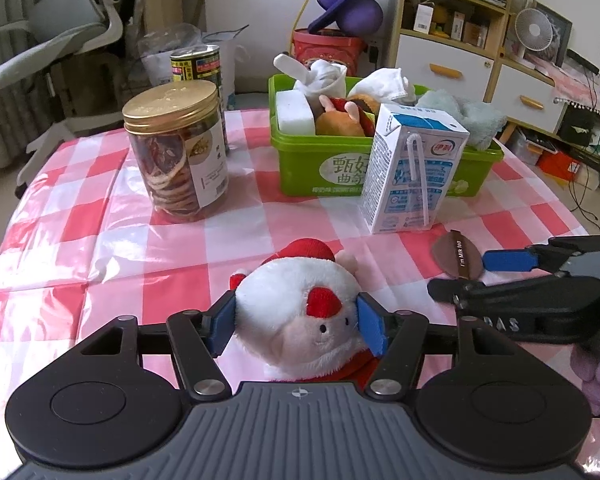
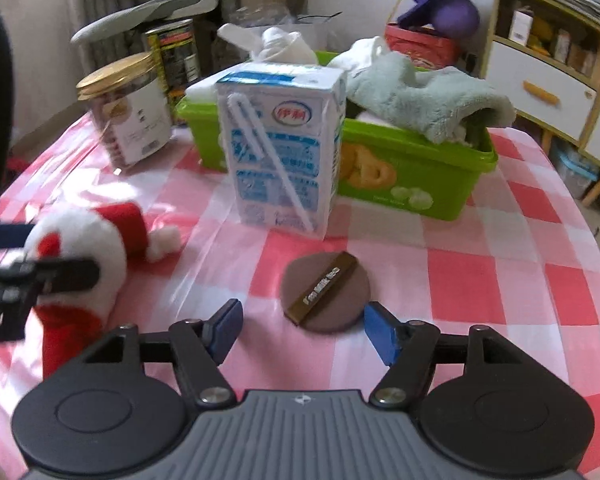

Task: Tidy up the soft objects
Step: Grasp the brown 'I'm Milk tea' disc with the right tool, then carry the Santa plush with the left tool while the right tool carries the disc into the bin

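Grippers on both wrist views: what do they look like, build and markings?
The left gripper and right gripper match: black linkage arms with silver pivot bolts, blue rectangular pads, two round black discs, and a ribbed grey body bearing a small compass-like emblem. White lettering marks the right gripper's side.

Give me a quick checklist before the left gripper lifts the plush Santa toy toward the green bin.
1. Left gripper closed on the white-and-red plush Santa toy: ok, both blue pads press its head.
2. Right gripper clear of the toy: ok, open and empty.
3. Round brown powder puff left alone: ok, flat on the checked tablecloth, ahead of the pads.
4. Path to the green plastic bin: not ok, the white-and-blue milk carton stands before it.
5. Room in the bin: cannot tell, cloths already heap above its rim.
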`<state>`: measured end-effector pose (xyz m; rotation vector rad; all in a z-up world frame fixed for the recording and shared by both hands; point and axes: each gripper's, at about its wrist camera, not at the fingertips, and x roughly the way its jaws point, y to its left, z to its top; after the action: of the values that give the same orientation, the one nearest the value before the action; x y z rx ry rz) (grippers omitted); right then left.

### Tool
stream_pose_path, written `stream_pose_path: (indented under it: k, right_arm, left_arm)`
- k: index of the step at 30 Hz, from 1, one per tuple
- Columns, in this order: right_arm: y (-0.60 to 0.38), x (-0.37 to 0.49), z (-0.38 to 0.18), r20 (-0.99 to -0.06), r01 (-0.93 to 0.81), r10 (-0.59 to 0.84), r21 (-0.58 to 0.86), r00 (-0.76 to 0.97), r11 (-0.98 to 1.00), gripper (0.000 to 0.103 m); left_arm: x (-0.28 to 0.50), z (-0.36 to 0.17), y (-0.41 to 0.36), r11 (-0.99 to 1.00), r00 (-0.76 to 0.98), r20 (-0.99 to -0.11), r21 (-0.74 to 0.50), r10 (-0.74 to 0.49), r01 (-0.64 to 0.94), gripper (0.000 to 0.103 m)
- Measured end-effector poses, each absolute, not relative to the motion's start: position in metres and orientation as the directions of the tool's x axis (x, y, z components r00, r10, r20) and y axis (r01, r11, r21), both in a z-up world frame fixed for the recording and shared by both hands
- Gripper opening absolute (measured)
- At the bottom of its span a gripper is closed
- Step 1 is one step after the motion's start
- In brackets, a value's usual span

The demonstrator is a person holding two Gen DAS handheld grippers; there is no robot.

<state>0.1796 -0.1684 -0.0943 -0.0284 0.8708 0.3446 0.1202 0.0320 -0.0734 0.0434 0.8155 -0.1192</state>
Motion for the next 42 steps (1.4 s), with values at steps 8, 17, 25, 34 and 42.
stream_pose_path:
  k: [8,17,25,34,42]
  right_arm:
    - [-0.167,0.182,-0.09,-0.759,-0.313,0.296,0.128,0.58,0.941,0.026]
    - [-0.191,0.176,-0.065,-0.724,-0.261,0.442,0.357,0.53,0.897,0.025]
    - [-0.207,0.174,-0.043,-0.692,-0.204,0.5,0.468,0.521,0.86,0.025]
    - [-0.224,0.175,0.002,-0.596,-0.197,0.56,0.564,0.576,0.802,0.025]
    - [-0.239,0.204,0.032,-0.543,-0.182,0.537,0.574,0.645,0.798,0.025]
  left_arm:
    - [0.121,-0.07,0.032,0.993,0.684,-0.724,-0.01,-0.09,0.119,0.061]
    - [0.12,-0.055,0.038,0.993,0.698,-0.706,-0.066,-0.118,0.1,0.061]
    - [0.12,-0.033,0.045,0.989,0.724,-0.675,-0.13,-0.143,0.074,0.061]
    - [0.128,0.003,0.046,0.991,0.778,-0.615,-0.118,-0.127,0.069,0.061]
    - [0.17,0.04,0.03,0.992,0.83,-0.544,-0.054,-0.124,0.113,0.061]
